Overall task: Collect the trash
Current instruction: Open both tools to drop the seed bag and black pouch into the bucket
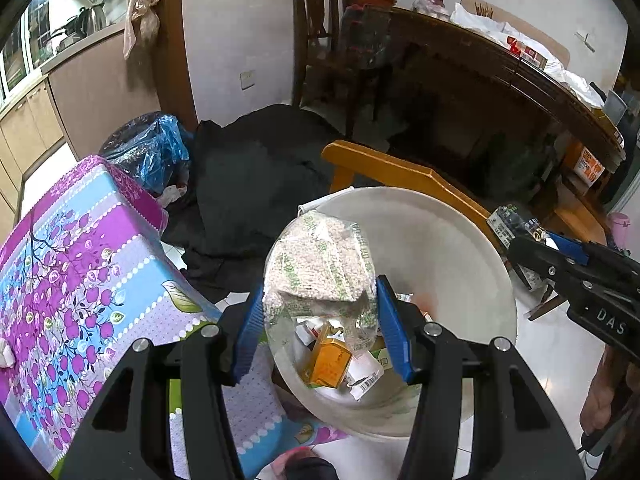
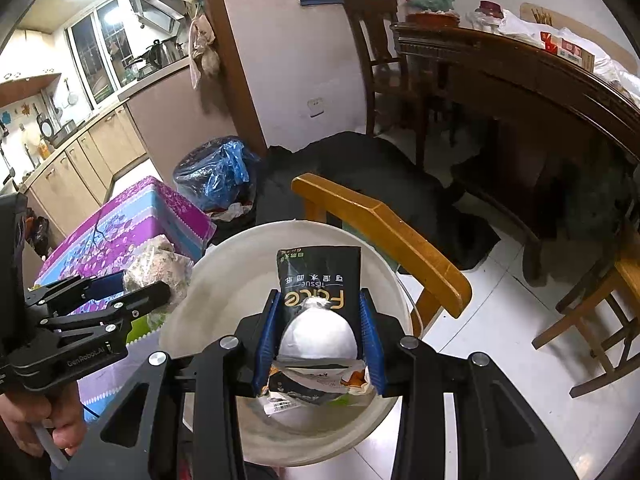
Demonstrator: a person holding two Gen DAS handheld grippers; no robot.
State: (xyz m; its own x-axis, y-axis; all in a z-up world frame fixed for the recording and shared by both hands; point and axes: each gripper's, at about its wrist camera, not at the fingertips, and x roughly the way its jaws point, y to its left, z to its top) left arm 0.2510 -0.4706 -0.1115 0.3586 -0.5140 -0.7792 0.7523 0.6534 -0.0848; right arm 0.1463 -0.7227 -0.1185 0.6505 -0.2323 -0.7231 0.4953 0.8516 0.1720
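Both grippers hold trash over the white bucket (image 1: 460, 248).

The left gripper (image 1: 320, 320) clamps a clear bag (image 1: 320, 264) of pale pellets; the right gripper (image 2: 318, 332) grips a black tissue packet (image 2: 320, 280), apparently with a white wad (image 2: 318, 338). Wrappers (image 1: 332, 360) lie in the bucket.

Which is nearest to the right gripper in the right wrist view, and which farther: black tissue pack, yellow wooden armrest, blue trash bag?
1. Black tissue pack, held in the right gripper.
2. Yellow wooden armrest, behind the white bucket, right.
3. Blue trash bag, farther back, left.
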